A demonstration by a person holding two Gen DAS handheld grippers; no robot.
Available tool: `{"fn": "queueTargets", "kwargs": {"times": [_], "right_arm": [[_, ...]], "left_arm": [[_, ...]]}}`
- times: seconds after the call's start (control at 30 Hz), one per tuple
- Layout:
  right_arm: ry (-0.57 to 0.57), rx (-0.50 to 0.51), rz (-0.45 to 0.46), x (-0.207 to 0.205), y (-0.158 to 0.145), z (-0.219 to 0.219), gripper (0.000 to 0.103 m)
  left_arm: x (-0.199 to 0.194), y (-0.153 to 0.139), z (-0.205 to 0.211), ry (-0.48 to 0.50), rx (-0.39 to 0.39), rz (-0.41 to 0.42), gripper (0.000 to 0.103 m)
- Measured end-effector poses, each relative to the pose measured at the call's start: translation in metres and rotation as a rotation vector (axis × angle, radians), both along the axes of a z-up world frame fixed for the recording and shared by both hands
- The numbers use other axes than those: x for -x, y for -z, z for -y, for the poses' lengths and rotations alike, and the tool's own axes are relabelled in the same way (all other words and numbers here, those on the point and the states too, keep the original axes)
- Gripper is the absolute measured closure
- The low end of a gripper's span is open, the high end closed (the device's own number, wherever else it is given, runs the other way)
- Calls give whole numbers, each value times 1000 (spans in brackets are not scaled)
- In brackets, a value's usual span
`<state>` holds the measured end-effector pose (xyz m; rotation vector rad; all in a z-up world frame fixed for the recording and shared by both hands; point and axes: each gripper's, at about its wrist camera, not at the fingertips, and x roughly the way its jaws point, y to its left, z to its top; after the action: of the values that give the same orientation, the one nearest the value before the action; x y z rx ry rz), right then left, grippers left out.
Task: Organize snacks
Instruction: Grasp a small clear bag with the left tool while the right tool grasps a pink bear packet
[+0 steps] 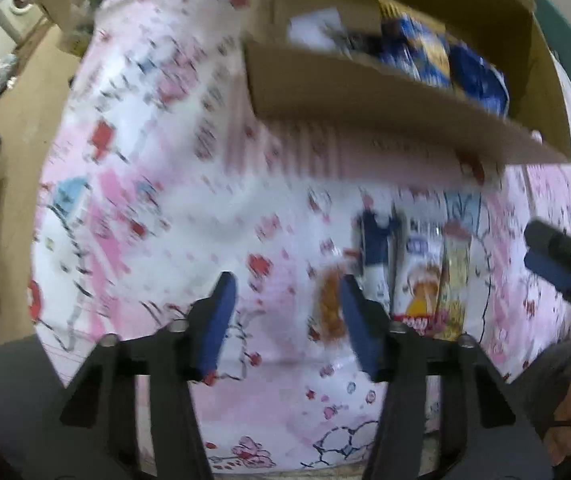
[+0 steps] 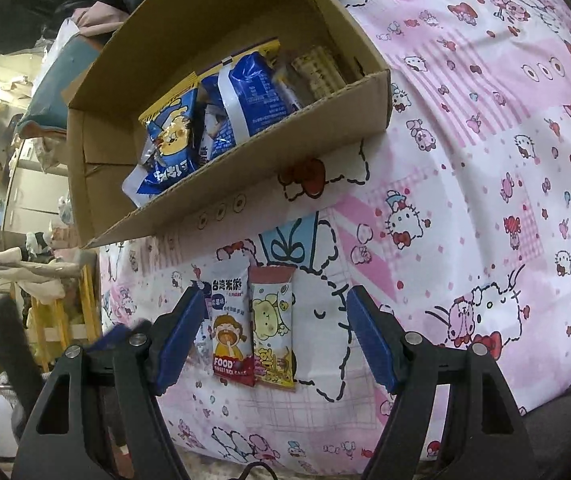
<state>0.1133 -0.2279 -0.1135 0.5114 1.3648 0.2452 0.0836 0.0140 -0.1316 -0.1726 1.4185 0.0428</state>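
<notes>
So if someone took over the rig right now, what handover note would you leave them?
Left gripper: open, nothing between its pads, over the bedsheet beside the loose packets.
Right gripper: open, empty, above the rice cake packet and the bear packet, touching neither.
Cardboard box: on the sheet behind them, already holding several blue snack bags.
Done: some snacks boxed.
Left: the packets lying side by side on the sheet, at least three, probably four; the left view is blurred.

A home bedroom: cartoon-cat bedsheet [image 2: 465,160], washing machine [image 1: 15,0] beyond, cluttered wooden rack [image 2: 61,320] alongside.
</notes>
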Motion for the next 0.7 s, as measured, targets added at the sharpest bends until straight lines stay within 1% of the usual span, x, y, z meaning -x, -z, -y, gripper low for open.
{"fn": "queueTargets", "kwargs": {"times": [0.07,0.1,0.13,0.17,0.2,0.27,0.33,0.4,0.5,0.57,0.63,0.7], "right_arm": [[-2,2,-1,0,0,0,27],[-5,7,-1,0,1,0,27],[-8,13,-1,0,1,0,27],[-11,20,-1,0,1,-1,27],[-15,21,-2,0,2,-2,27],[-29,30,-11,-1,5,-4,27],[-59,62,-25,-1,10,-11,27],[-112,82,-49,-2,18,-26,28],[-197,144,-65,-1,29,-46,35],[-254,194,-73,1,37,-60,42],[-298,264,-56,3,41,-72,44],[-332,310,-37,5,43,-78,46]], "left_arm": [[1,9,8,30,28,-36,58],[1,11,10,36,19,-37,59],[2,12,12,44,3,-35,67],[1,14,14,55,-11,-36,86],[1,16,16,65,-24,-45,90],[2,17,16,66,-24,-42,90],[3,15,15,63,-31,-36,91],[3,10,10,54,-38,-20,91],[2,3,8,43,-33,-4,91],[0,-1,9,41,-36,4,90],[0,-5,8,27,-42,22,90],[-1,-14,1,22,-54,44,90]]}}
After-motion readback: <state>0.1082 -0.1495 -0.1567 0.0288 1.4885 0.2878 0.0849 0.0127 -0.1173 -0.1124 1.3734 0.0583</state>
